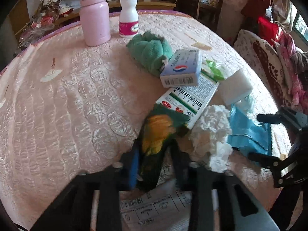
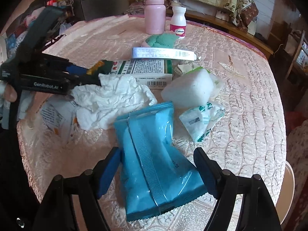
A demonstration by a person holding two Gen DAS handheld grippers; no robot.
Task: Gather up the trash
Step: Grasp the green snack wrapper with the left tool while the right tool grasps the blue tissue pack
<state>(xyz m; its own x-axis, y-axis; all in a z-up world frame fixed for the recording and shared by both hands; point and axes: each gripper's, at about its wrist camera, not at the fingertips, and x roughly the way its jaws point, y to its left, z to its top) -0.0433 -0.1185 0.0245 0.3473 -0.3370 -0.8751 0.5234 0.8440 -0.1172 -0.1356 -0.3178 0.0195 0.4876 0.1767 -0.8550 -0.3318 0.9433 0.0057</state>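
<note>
The green-and-orange wrapper (image 1: 156,132) lies on the desk (image 1: 67,96) at the near end of the litter pile, partly over the watermelon frost box (image 1: 189,100). The left tongs (image 1: 156,165) are clamped on its near end. The blue packet (image 2: 154,165) lies flat between the wide-open fingers of the right tongs (image 2: 156,171); neither pad touches it. Crumpled tissue (image 2: 109,104) sits just left of the packet.
</note>
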